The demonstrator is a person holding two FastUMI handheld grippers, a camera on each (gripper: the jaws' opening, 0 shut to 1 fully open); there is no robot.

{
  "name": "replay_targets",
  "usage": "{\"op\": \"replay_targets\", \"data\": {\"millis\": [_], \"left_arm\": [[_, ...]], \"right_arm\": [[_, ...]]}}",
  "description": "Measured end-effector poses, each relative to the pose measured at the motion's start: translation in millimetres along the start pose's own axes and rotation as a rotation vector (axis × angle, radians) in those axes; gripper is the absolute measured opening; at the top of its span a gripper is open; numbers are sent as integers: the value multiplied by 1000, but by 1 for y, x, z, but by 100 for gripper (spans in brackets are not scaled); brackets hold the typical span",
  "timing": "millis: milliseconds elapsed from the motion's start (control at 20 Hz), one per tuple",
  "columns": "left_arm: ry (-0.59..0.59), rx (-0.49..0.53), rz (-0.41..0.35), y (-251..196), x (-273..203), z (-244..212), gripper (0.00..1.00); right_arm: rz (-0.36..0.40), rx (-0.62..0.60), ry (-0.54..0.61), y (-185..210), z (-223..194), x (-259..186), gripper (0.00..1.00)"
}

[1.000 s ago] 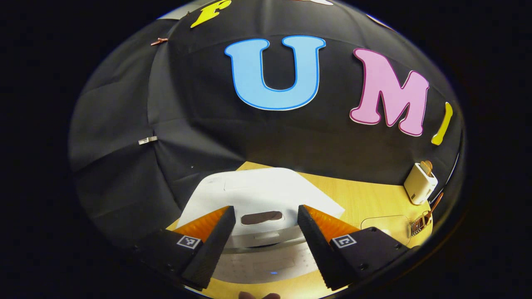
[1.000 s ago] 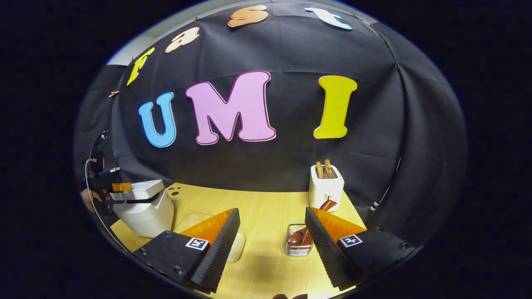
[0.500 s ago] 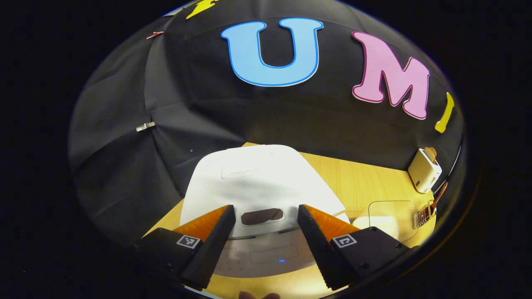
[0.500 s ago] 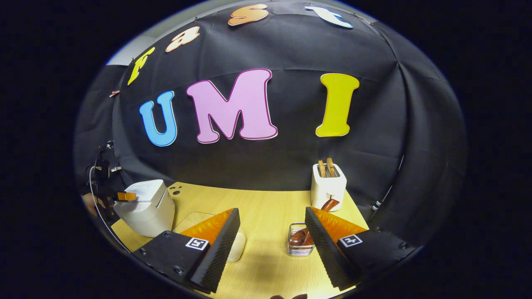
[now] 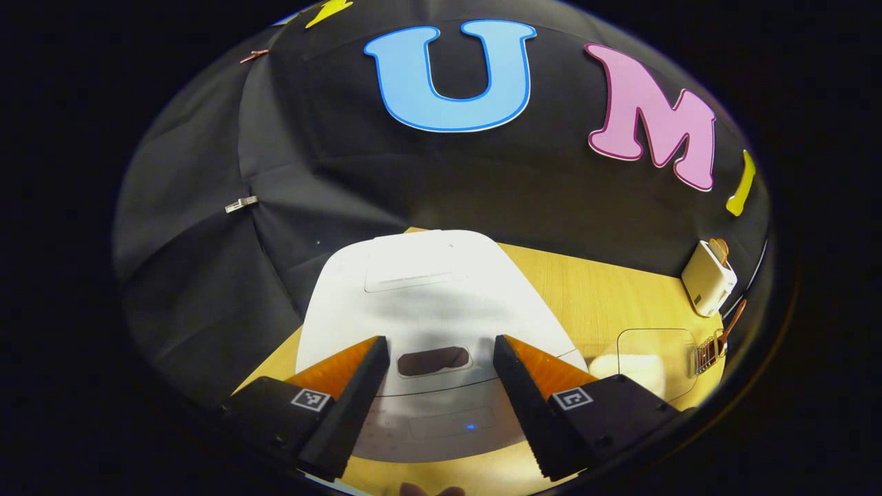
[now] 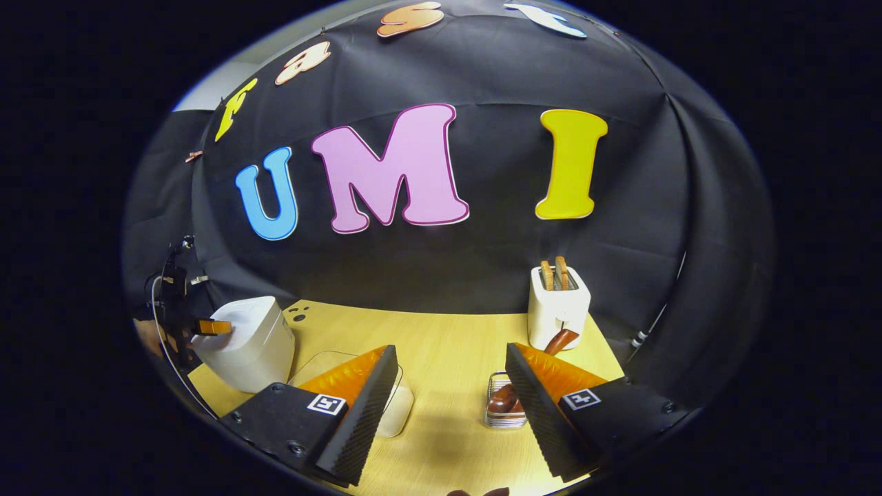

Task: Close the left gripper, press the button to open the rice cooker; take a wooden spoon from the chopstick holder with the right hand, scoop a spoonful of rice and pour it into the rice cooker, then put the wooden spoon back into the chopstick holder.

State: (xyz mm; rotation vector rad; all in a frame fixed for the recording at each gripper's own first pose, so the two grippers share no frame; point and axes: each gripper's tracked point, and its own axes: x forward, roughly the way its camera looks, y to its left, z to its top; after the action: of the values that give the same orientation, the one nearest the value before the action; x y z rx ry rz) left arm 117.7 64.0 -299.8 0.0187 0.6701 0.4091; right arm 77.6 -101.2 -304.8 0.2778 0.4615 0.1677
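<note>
Whereas a second earlier the rice cooker (image 5: 427, 296) lid stood ajar, it now sits shut beneath the left gripper (image 5: 435, 358), fingers apart, so the button press remains pending.

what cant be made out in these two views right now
- Left gripper view: the rice cooker front panel is partly covered by the left gripper; its body is cut off below.
- Left gripper view: the chopstick holder sits at the warped rim, too small to read.
- Right gripper view: the wooden spoon and holder are partly behind a finger.
- Right gripper view: the clear container contents, behind the other finger.
</note>
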Motion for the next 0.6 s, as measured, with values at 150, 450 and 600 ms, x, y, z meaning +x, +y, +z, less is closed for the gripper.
{"op": "replay_targets", "data": {"millis": [150,450,600], "left_arm": [[-35,-15,6,0,1,4,100],[-129,-98,42,11,-20,28,96],[-233,-109,39,12,-49,50,94]], "right_arm": [[29,16,1,2,-2,8,98],[78,17,-8,0,1,9,97],[106,4,-15,1,4,6,97]]}}
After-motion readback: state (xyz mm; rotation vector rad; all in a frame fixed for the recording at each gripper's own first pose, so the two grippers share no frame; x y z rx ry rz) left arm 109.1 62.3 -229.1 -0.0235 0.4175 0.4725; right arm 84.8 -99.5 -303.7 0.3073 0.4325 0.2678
